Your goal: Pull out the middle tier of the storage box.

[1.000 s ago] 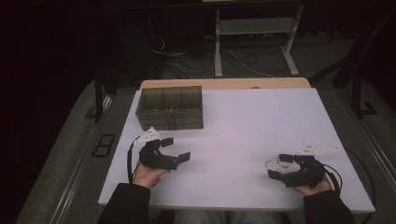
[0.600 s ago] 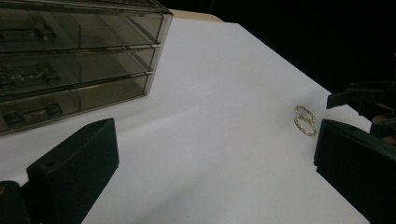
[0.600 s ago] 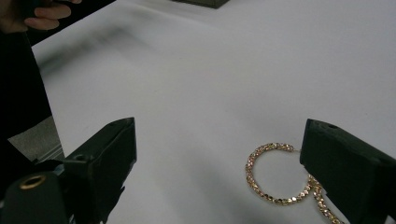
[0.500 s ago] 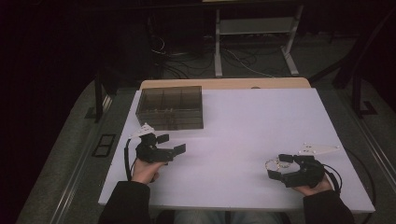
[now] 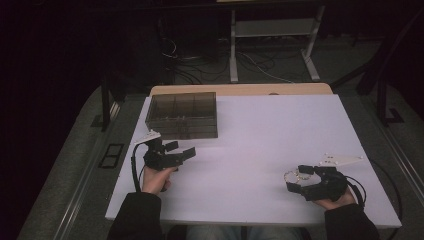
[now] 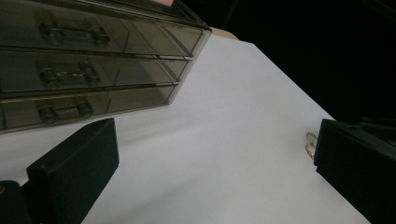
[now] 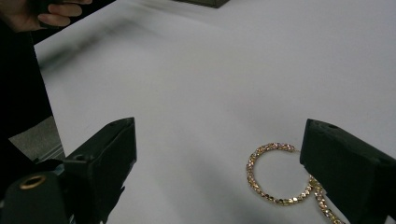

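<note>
Drawers make up the smoky see-through box (image 5: 183, 114) that stands at the far left of the white bench (image 5: 260, 135); the left gripper view shows three of them stacked, each with a small bar handle. Beyond the bench's far edge lie a strip of wood (image 5: 240, 89), loose cables on the floor (image 5: 200, 70) and the white legs of a stand (image 5: 272, 40). The middle of the bench is bare, so nothing lies between the two hands.

A gold chain bracelet (image 7: 273, 172) lies flat on the bench at the near right, curled into an open ring with a short tail running off toward the near edge. In the high view it shows as a small pale loop (image 5: 296, 175) just left of the right gripper.

Both fingers of the right gripper (image 5: 300, 177) stand wide apart and clasp nothing. The bracelet lies between them, close against the right-hand finger (image 7: 345, 168); whether it touches that finger I cannot tell. The other finger (image 7: 105, 158) is well apart from it.

The left gripper (image 5: 180, 151), held in the left hand (image 5: 156, 179), sits near the front of the drawer box, apart from it. Its fingers are also spread wide with only bare bench between them.
</note>
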### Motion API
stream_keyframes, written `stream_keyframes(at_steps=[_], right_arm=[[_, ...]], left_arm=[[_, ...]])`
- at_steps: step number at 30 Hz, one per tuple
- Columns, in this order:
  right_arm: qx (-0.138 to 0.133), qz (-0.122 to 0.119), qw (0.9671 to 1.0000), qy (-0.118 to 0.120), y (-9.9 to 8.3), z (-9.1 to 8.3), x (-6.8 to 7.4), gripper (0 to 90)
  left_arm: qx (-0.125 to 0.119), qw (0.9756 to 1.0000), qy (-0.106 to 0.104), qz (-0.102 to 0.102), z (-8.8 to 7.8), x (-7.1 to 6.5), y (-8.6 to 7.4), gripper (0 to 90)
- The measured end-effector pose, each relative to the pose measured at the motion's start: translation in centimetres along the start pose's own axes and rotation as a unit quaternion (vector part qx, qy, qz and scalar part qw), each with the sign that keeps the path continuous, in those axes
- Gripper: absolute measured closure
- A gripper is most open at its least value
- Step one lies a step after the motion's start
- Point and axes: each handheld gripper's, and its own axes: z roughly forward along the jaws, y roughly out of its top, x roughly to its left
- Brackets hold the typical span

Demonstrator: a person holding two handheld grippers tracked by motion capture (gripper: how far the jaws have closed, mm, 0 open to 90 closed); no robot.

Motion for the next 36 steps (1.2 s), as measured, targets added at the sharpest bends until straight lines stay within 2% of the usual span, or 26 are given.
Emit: stream_keyframes(at_steps=[4,7,8,9,13,14,16,24,25,26,27,30,31,35,36], right_arm=[[0.0,0.0,1.0,0.0,0.0,0.0,0.0,10.1],[0.001,0.0,1.0,0.0,0.0,0.0,0.0,10.1],[0.001,0.0,1.0,0.0,0.0,0.0,0.0,10.1],[0.001,0.0,1.0,0.001,0.0,0.0,0.0,10.1],[0.001,0.0,1.0,0.0,0.0,0.0,0.0,10.1],[0.001,0.0,1.0,0.001,0.0,0.0,0.0,10.1],[0.001,-0.001,1.0,0.001,0.0,0.1,0.0,10.1],[0.001,-0.002,1.0,0.002,0.0,0.1,0.0,10.1],[0.002,-0.003,1.0,0.003,0.0,0.1,0.0,10.1],[0.002,-0.003,1.0,0.003,0.0,0.1,0.0,10.1],[0.001,0.0,1.0,0.003,0.0,0.1,0.1,10.1],[0.002,-0.002,1.0,0.003,0.0,0.1,0.1,10.1],[0.002,-0.003,1.0,0.003,0.0,0.1,0.0,10.1],[0.003,-0.002,1.0,0.003,0.0,0.1,0.0,10.1],[0.003,-0.002,1.0,0.003,0.0,0.1,0.0,10.1]], left_arm=[[-0.007,0.9999,0.003,-0.013,0.1,0.3,0.1,0.0],[-0.013,0.9993,0.001,-0.034,0.3,0.6,0.2,0.0],[-0.013,0.9993,0.001,-0.034,0.3,0.6,0.2,0.0],[-0.017,0.9988,-0.001,-0.045,0.5,0.8,0.2,0.0],[-0.017,0.9982,-0.001,-0.058,0.7,1.1,0.2,0.0],[-0.015,0.9975,0.0,-0.07,0.9,1.3,0.2,0.0],[-0.014,0.9968,0.0,-0.078,1.0,1.7,0.2,0.0],[-0.022,0.9944,0.006,-0.103,1.1,2.6,0.3,0.0],[-0.022,0.9935,0.007,-0.111,1.1,2.9,0.2,0.0],[-0.022,0.9935,0.007,-0.111,1.1,2.9,0.2,0.0],[-0.024,0.9918,0.005,-0.125,1.2,3.3,0.2,0.0],[-0.025,0.9905,0.006,-0.135,1.2,3.6,0.2,0.0],[-0.029,0.989,0.008,-0.145,1.2,3.9,0.2,0.0],[-0.032,0.9871,0.013,-0.156,1.2,4.3,0.2,0.0],[-0.029,0.9858,0.016,-0.165,1.3,4.6,0.2,0.0]])
